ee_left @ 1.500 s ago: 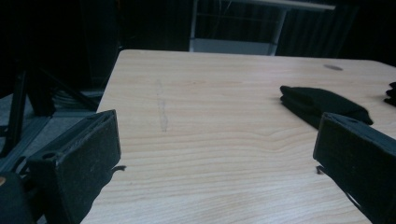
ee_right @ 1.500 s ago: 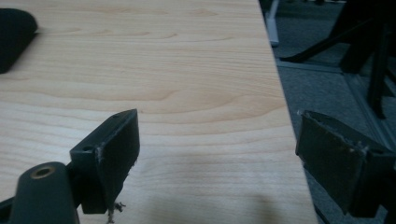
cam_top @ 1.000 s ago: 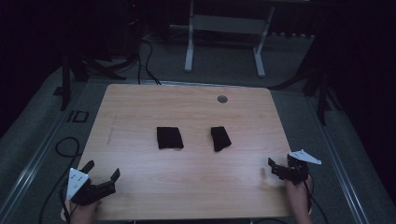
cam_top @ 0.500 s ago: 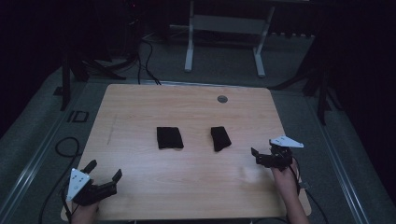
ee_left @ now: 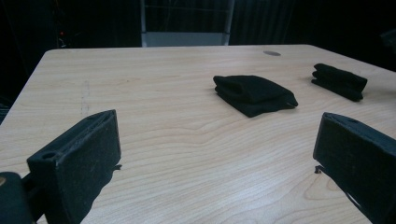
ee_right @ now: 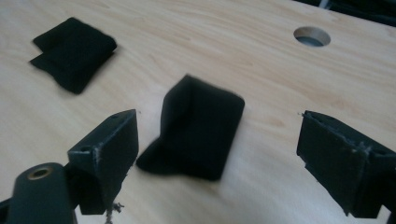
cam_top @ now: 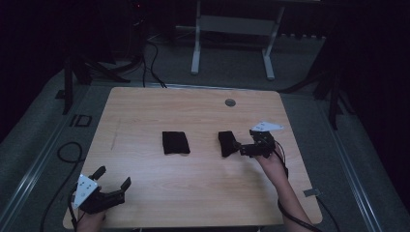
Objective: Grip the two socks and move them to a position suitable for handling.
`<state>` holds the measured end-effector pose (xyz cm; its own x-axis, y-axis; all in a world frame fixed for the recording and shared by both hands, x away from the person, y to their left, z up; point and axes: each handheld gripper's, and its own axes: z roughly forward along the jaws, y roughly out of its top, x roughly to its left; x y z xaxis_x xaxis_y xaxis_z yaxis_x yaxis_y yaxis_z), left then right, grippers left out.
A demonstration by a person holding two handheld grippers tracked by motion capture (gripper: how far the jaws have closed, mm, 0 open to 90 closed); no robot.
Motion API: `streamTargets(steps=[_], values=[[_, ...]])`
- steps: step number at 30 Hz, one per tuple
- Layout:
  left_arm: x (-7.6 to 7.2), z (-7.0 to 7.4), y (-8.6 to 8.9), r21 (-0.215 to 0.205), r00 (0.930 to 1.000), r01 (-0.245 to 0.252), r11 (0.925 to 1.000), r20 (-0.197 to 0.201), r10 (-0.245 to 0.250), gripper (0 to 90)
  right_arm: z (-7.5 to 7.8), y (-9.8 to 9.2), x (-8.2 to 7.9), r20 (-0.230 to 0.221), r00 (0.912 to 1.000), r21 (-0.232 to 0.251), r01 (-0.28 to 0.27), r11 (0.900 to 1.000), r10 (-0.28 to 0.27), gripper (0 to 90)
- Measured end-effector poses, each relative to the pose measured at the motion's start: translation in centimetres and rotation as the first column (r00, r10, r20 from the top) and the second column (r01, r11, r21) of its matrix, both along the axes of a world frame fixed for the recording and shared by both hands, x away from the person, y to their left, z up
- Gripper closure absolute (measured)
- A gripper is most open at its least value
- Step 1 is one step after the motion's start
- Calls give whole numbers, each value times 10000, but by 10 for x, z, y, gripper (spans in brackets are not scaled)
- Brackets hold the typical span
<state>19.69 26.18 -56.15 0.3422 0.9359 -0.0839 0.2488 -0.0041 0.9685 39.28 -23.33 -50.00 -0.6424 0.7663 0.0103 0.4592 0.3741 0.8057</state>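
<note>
Two folded black cloths lie mid-table: the left cloth (cam_top: 175, 142) (ee_left: 253, 94) (ee_right: 72, 51) and the right cloth (cam_top: 226, 143) (ee_left: 339, 81) (ee_right: 196, 128). My right gripper (cam_top: 239, 147) (ee_right: 217, 121) is open, its jaws just short of the right cloth's right side, with the cloth lying ahead between them and untouched. At the table's front left corner my left gripper (cam_top: 114, 176) (ee_left: 217, 135) stands open and holds nothing, well short of both cloths.
The wooden table (cam_top: 145, 111) has a round cable hole (cam_top: 230, 102) (ee_right: 311, 36) near its far edge. Beyond the table are a white desk frame (cam_top: 232, 43), stands and cables on the dark floor.
My right gripper has moved from the table's front right edge forward and to the left, up to the right cloth. The left gripper and both cloths have stayed put.
</note>
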Motion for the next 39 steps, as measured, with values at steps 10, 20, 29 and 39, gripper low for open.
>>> streamTargets(steps=[10, 20, 29, 39], values=[[-1, 1, -3, 138, 9998, 163, 9998, 72, -164, 12, -17, 37, 31, -583, 9972, -813, -515, 9954, 468, 331], [0, -1, -4, 344, 9999, 89, 9994, -144, -84, 12, -48, 37, 43, -1461, 9889, -1024, -405, 9939, 252, 400], [3, -4, -11, 651, 9993, 239, 9976, -301, -220, 12, -53, 36, 38, -1762, 9841, -641, -358, 9973, 240, 641], [6, -6, -14, -71, 9928, 547, 9985, -1063, -551, 13, -47, 44, 31, -1893, 9818, -644, -245, 9976, 119, 781]])
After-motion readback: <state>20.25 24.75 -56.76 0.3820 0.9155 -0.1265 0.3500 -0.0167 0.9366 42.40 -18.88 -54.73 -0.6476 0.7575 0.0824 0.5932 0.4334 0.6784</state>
